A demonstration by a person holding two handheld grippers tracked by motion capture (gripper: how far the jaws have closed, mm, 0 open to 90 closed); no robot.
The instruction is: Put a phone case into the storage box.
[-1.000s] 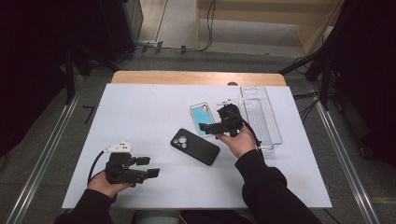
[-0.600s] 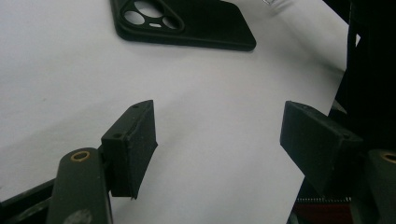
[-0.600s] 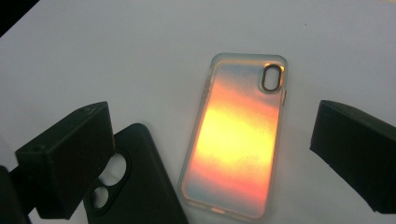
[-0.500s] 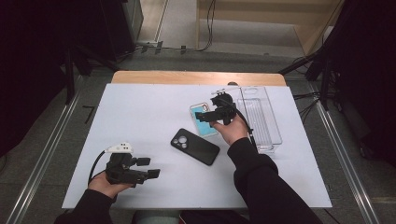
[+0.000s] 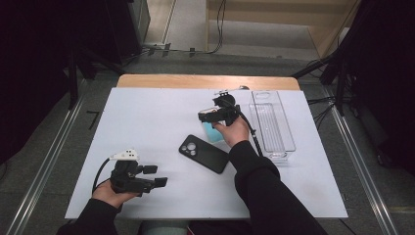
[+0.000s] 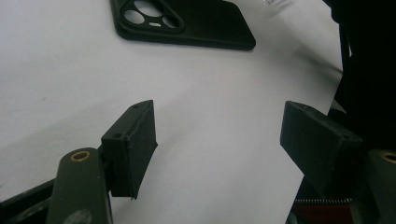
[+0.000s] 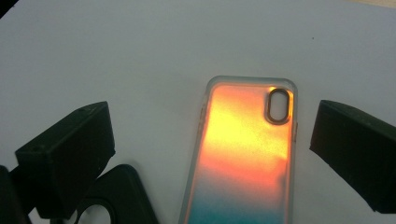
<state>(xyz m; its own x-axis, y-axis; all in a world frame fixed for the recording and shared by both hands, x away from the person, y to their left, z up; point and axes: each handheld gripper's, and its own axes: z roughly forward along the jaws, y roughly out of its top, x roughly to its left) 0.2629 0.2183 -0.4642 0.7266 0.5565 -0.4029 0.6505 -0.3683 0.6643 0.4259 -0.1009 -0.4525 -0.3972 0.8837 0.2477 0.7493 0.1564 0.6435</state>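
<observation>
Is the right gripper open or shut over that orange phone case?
Open: the right gripper has its jaws spread wide, the case lying flat between them, untouched.

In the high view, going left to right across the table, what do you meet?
Left tongs → black phone case → right tongs, above a coloured phone case → clear plastic tray.
</observation>
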